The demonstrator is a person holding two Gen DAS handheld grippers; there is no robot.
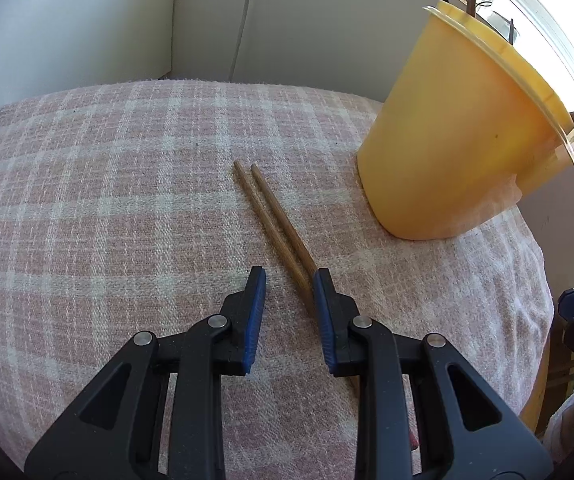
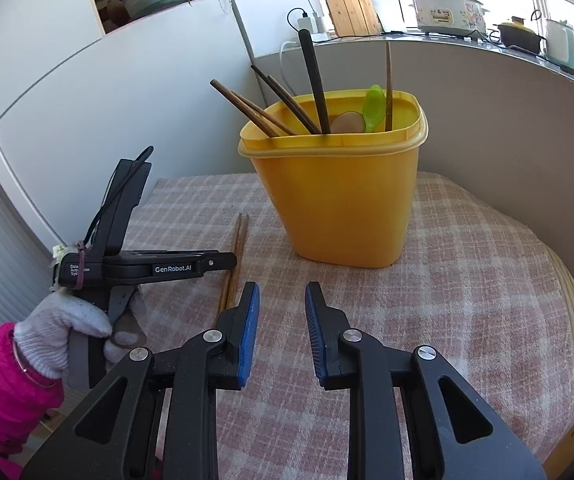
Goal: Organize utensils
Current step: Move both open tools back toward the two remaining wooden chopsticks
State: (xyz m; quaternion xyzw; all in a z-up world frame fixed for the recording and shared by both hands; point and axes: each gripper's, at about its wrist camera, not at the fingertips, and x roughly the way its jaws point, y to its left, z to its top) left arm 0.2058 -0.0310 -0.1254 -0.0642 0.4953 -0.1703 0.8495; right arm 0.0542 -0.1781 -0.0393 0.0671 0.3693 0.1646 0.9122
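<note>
A pair of wooden chopsticks (image 1: 271, 216) lies on the pink checked cloth (image 1: 107, 184), left of a yellow tub (image 1: 459, 136). My left gripper (image 1: 289, 276) is open above the chopsticks' near ends, with nothing between the pads. In the right wrist view the chopsticks (image 2: 239, 248) lie left of the yellow tub (image 2: 339, 196), which holds several chopsticks, a black handle and a green spoon (image 2: 373, 108). My right gripper (image 2: 282, 290) is open and empty in front of the tub. The left gripper (image 2: 223, 261) shows there over the chopsticks.
White cabinet panels stand behind and left of the table. A grey wall (image 2: 487, 120) runs behind the tub, with a rice cooker (image 2: 447, 10) and pots on the sill above. The table edge falls away at the right (image 2: 567, 320).
</note>
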